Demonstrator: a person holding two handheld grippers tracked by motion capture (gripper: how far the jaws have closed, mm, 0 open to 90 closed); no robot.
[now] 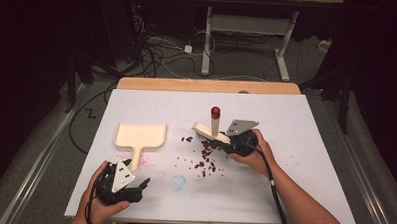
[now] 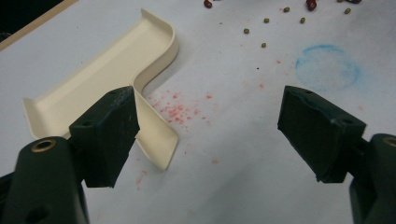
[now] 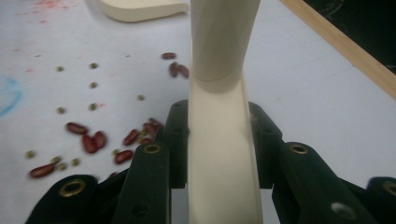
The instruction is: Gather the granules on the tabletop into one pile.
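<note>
**Right now: brush gripped over the beans, dustpan waiting at the left**

Right of centre on the white table (image 1: 295, 160), the right gripper (image 1: 229, 143) has its jaws clamped on the cream handle of a small brush (image 1: 212, 130); in the right gripper view the handle (image 3: 223, 154) runs straight up between the two black jaws, which press on both of its sides. The brush's red-capped post stands upright just above the gripper in the high view. The right hand (image 1: 257, 154) wraps the gripper body from behind, the forearm coming in slantwise from the bottom right corner, the cable trailing along it.

Red beans (image 1: 206, 155) and smaller green ones (image 3: 93, 85) lie scattered just left of and below the brush head, spreading toward the table's middle.

Near the front left, the left hand (image 1: 101, 201) holds the left gripper (image 1: 143, 182) low, its jaws spread wide with nothing between them. In the left gripper view one jaw sits just beside the handle of the cream dustpan (image 2: 100, 81); whether it touches I cannot tell. The pan lies flat, its mouth toward the far side.

A faint blue ring (image 1: 178, 182) marks the sheet between the two grippers. Bare table stretches to the far edge and along the right side; the front edge is close under both wrists.
</note>
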